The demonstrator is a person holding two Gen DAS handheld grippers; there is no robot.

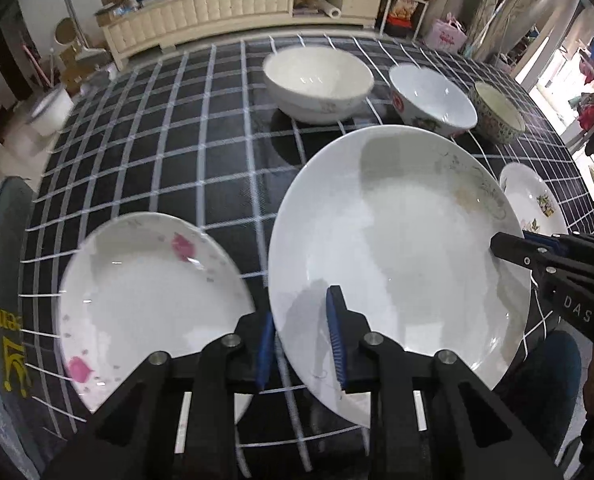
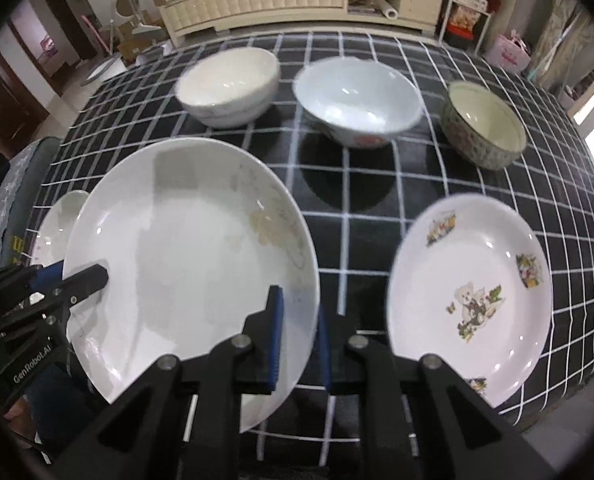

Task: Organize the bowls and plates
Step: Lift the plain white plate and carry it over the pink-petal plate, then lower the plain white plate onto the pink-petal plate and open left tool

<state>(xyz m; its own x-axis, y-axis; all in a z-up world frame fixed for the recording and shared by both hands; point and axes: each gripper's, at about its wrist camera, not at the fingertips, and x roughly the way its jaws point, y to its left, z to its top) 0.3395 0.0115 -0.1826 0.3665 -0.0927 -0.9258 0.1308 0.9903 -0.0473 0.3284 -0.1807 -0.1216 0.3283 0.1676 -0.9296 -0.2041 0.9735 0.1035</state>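
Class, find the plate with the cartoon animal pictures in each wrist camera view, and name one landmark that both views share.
Left wrist view: the cartoon plate sits at the right edge, mostly hidden behind the large white plate.
Right wrist view: the cartoon plate lies in full view at lower right.
Shared landmark: the green patterned bowl, far right of the bowl row.

A black cloth with a white grid (image 1: 185,152) covers the worktop. Beyond its far edge stands a long cream cabinet (image 1: 225,12) with a padded front, its top crowded with small items too blurred to name. An open shelf in it holds a white roll (image 2: 387,8). To the right stand a white wire rack (image 2: 467,4) and a pink bag (image 1: 449,34). A white bucket (image 1: 51,110) sits on the floor at left.
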